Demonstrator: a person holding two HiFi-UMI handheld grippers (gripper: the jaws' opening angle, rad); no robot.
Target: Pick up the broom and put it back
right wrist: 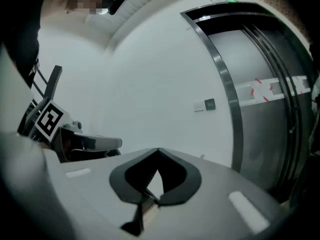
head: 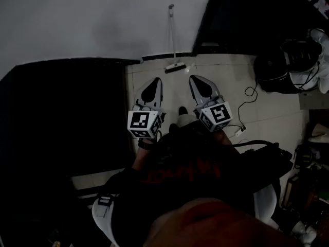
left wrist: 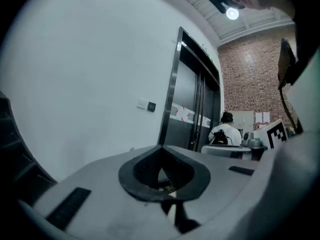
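Head view: I hold the left hand-held gripper and the right hand-held gripper side by side above the tiled floor. Ahead and well apart from them, the broom stands propped against the white wall. Left gripper view: jaws clenched together, empty, facing an elevator door. Right gripper view: jaws likewise clenched on nothing.

- One broom, far, against the wall.
- Two grippers, near: left gripper, right gripper.
- Two wall plates, left of the lift door.
- One person, far right.
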